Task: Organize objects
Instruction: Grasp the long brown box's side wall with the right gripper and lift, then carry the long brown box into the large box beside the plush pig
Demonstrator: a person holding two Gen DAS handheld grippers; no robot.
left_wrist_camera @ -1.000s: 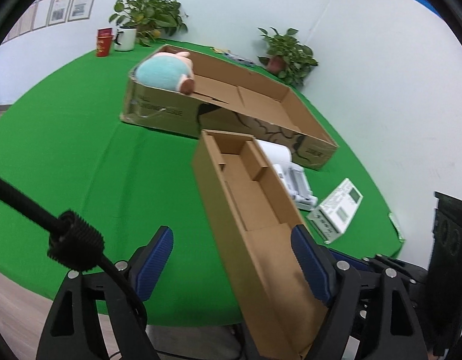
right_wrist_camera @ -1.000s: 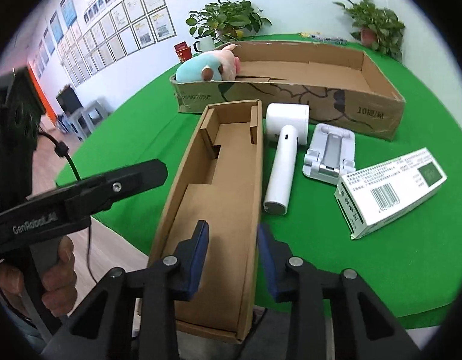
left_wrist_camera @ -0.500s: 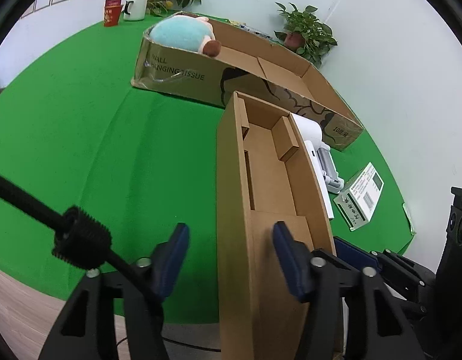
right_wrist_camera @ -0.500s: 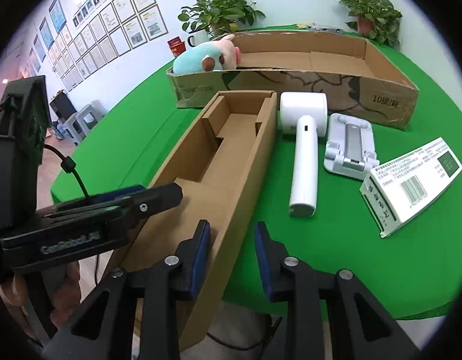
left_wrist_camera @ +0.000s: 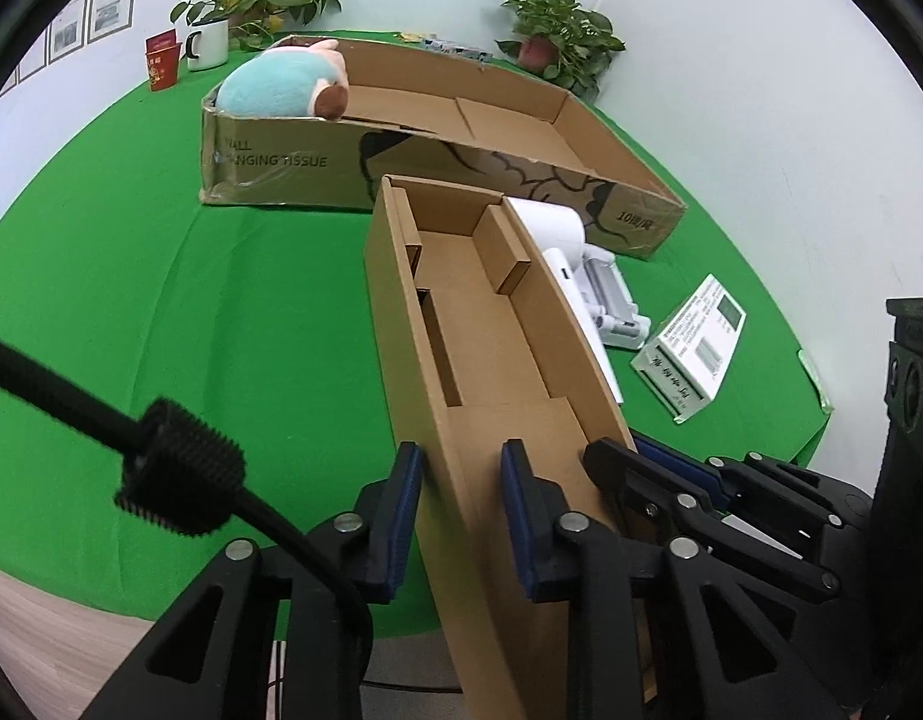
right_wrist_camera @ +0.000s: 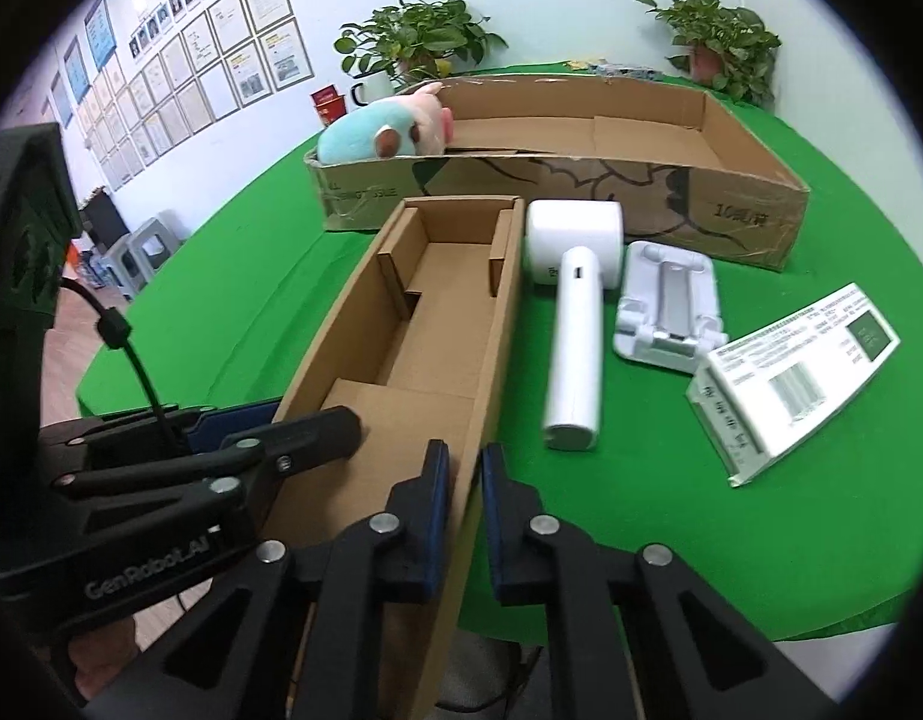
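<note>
Right wrist view shows a long, narrow cardboard box (right_wrist_camera: 437, 324), open on top with folded inserts inside, running from the bottom centre of the frame up to the middle. It lies on a round table (right_wrist_camera: 233, 276) covered in green cloth, and its near end hangs over the table edge.

At bottom centre, the right gripper (right_wrist_camera: 464, 468) pinches the box's right side wall, one blue pad on each face, pressed tight. In the left wrist view, the left gripper (left_wrist_camera: 461, 480) straddles the left side wall at bottom centre; its jaws are closing on that wall, and whether the pads already press it I cannot tell.

Just right of the box lies a white handheld device (right_wrist_camera: 572, 324) with a round head, then a white stand (right_wrist_camera: 668, 306), then a white printed carton (right_wrist_camera: 791, 384) at centre right. Behind them, across the upper middle, sits a wide shallow cardboard tray (right_wrist_camera: 749, 204) with a blue and pink plush toy (right_wrist_camera: 383, 135) in its left end. Potted plants (right_wrist_camera: 419, 42) stand by the far wall.

My judgement of the risk: both grips hold only thin walls at one end, so lifting could bend or tear the cardboard, or let the far end sag. Swinging the box right could knock the white device beside it.
</note>
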